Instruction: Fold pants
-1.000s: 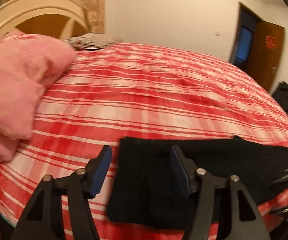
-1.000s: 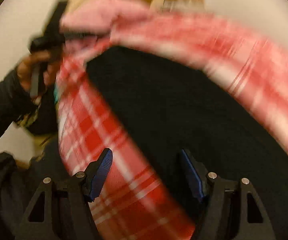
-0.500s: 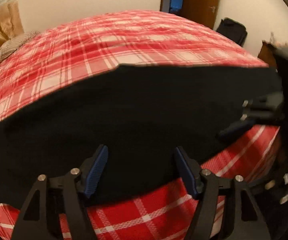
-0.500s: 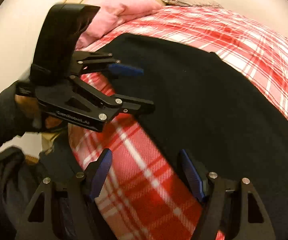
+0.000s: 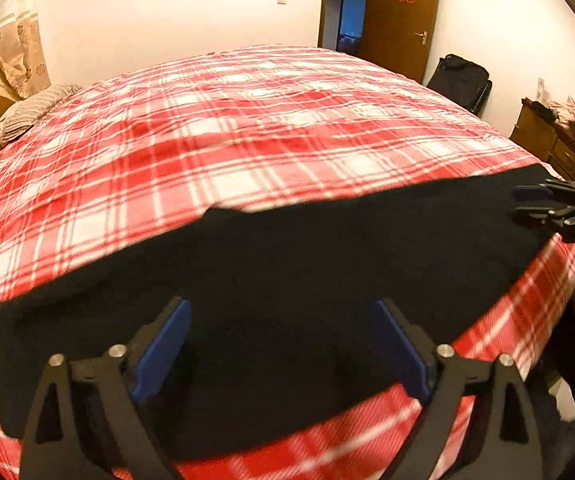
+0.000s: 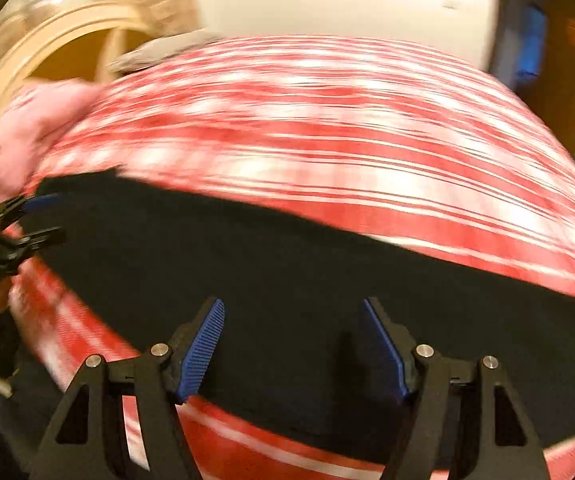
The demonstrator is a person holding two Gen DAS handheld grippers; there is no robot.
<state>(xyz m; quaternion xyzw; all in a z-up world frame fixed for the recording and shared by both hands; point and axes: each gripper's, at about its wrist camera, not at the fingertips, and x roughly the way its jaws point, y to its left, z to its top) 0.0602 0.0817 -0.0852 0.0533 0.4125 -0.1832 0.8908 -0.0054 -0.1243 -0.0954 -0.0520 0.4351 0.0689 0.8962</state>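
The jaws of both grippers stand wide open and hold nothing. The left gripper point(image 5: 283, 344) is over the near edge of the black pants point(image 5: 287, 272), with its blue pads point(image 5: 163, 348) on each side of bare dark cloth. The right gripper point(image 6: 293, 346) is above the same pants point(image 6: 287, 280), also near the front edge, and its view is blurred. The pants lie flat as a long dark band across the front part of the bed point(image 5: 247, 132), on the red and white checked cover. In the left view the right gripper shows at the far right end of the pants. In the right view the left gripper shows at the far left end. A pink blanket point(image 6: 35, 120) lies at the head of the bed, and a grey pillow point(image 5: 23, 114) lies near the headboard point(image 6: 59, 40). A brown door point(image 5: 401, 20) is behind the bed.
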